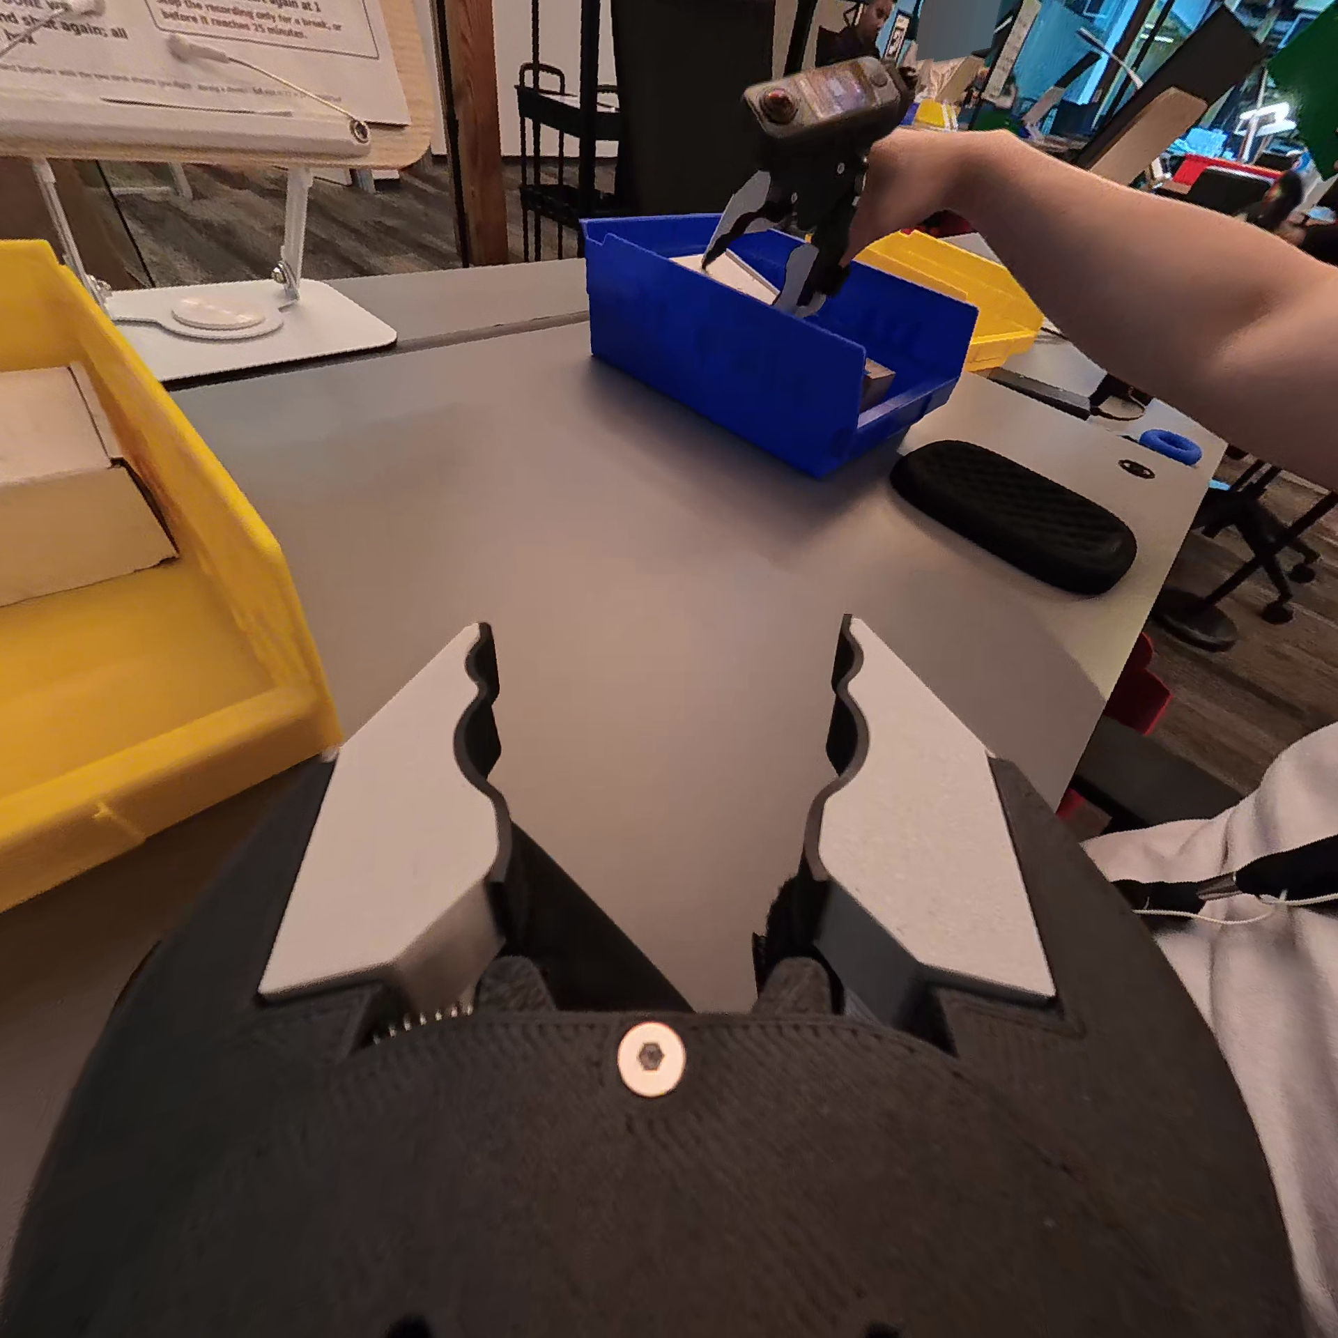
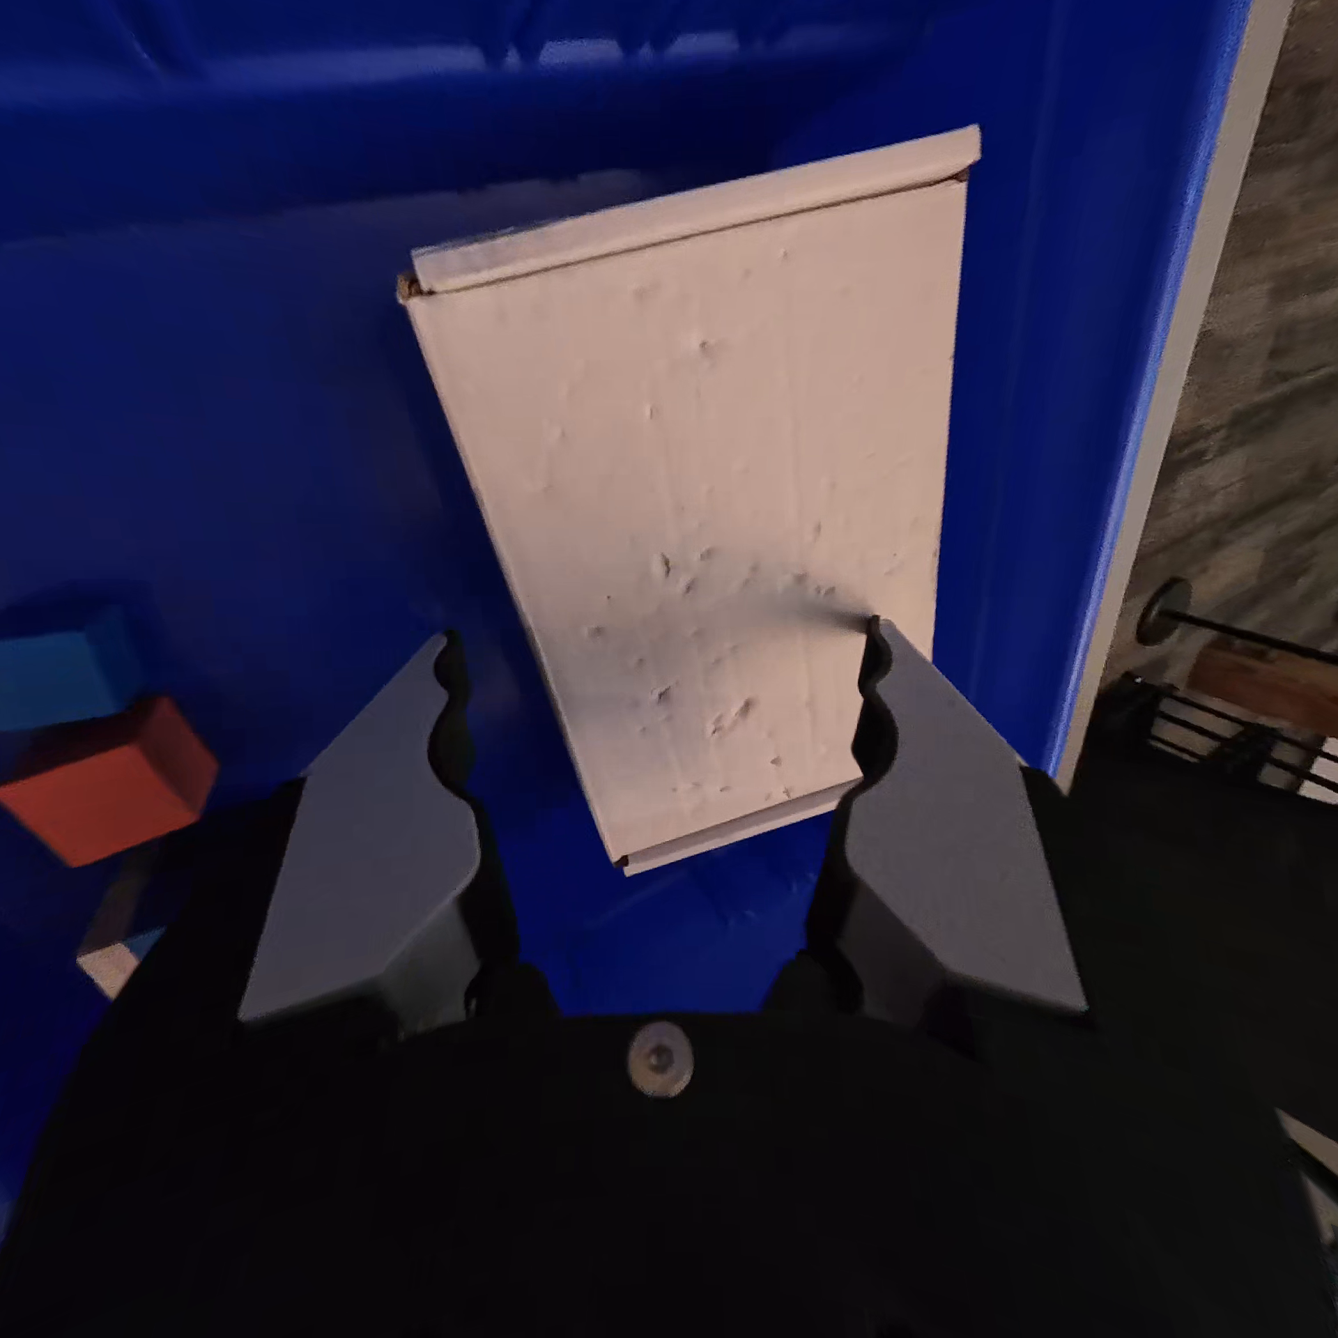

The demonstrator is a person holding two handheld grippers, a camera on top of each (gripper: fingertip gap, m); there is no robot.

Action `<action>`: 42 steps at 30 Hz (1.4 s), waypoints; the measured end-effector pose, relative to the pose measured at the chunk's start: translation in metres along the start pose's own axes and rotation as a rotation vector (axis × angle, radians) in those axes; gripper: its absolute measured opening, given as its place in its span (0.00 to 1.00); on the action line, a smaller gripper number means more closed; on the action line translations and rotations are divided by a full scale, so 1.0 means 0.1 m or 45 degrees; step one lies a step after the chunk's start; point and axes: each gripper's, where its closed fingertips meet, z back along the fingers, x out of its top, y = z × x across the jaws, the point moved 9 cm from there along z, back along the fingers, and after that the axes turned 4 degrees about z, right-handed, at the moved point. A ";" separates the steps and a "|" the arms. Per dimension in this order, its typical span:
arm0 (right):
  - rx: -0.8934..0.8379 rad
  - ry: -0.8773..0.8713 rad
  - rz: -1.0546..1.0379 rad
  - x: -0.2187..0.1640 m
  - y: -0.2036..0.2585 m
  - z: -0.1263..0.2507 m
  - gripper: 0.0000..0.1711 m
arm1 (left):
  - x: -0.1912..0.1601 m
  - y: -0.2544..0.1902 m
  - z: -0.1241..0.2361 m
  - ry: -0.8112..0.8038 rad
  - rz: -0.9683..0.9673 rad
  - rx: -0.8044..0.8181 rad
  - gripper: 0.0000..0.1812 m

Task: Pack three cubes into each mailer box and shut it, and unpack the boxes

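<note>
**Right claw over a closed mailer box in the blue bin, left claw idle**

The right claw (image 2: 659, 630) is spread open with nothing between its fingers, poised over a closed white mailer box (image 2: 695, 492) lying flat on the floor of the blue bin (image 2: 217, 362). One fingertip (image 2: 880, 637) overlaps the box's edge at 3 o'clock; whether it touches cannot be told. The other fingertip lies off the box at 9 o'clock, over bare blue plastic. Only this view shows the bin's inside: a red cube (image 2: 108, 778) and a blue cube (image 2: 65, 666) sit touching each other at 9 o'clock, well apart from the box.

The left claw (image 1: 670, 630) is also wide open and empty, over bare grey worktop (image 1: 579, 470). Its view gives the wider scene the other lacks: at 1 o'clock the right claw (image 1: 760, 275) dips into the blue bin (image 1: 724, 347), held by a person's hand (image 1: 912, 188). At 9 o'clock a yellow bin (image 1: 217, 579) holds another white box (image 1: 65, 492). A second yellow bin (image 1: 963, 289) stands behind the blue one, a black padded rest (image 1: 1013, 514) lies at 2 o'clock, and a stand with a printed sheet (image 1: 217, 65) is at 11 o'clock.
</note>
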 end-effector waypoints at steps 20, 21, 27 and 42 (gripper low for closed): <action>-0.553 -0.529 -0.215 0.40 0.14 1.16 0.55 | 0.50 0.25 0.35 -0.169 -0.100 0.223 0.50; -0.653 -0.713 -0.267 0.49 0.16 1.48 0.56 | 0.63 0.33 0.40 -0.191 -0.161 0.279 0.50; -0.837 -1.434 -0.330 0.85 0.36 2.63 0.62 | 1.34 1.15 0.09 0.164 -0.594 0.483 0.63; -1.033 -0.888 -1.153 0.84 -0.13 2.01 0.64 | 1.13 2.52 -1.62 1.322 -0.930 0.175 0.71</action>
